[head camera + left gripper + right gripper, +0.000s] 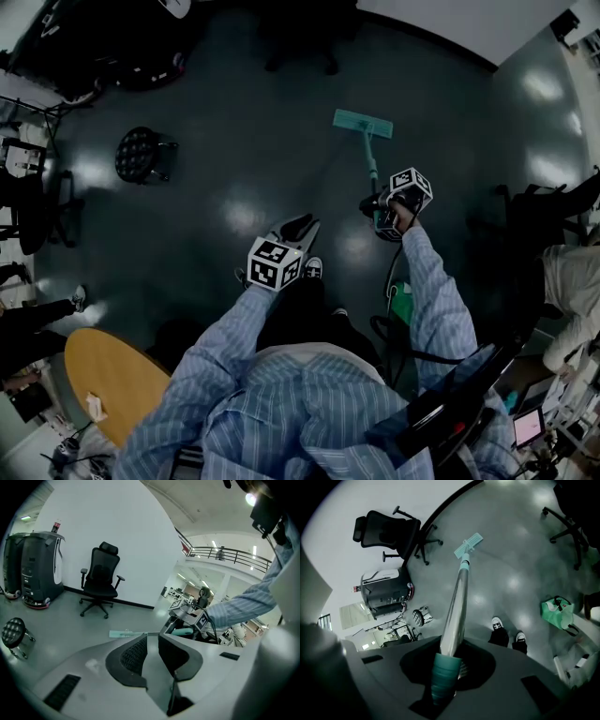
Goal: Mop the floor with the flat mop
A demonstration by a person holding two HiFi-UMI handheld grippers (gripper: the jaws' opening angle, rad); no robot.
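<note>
The flat mop has a teal head (364,123) lying flat on the dark grey floor, ahead of me and to the right. Its metal handle (457,606) slants back to my right gripper (382,214), which is shut on the handle's teal grip (442,677). In the right gripper view, the right gripper (452,660) looks along the handle to the mop head (468,545). My left gripper (300,228) hovers left of the handle, apart from it. A narrow gap shows between its jaws and nothing is in it (152,644). The mop head (123,633) shows beyond it.
A black office chair (101,581) stands by the white wall beside a dark machine (35,569). A round black stool (141,155) is at the left. A wooden round table (103,375) lies near left, a green bag (401,302) by my feet, more chairs (534,216) right.
</note>
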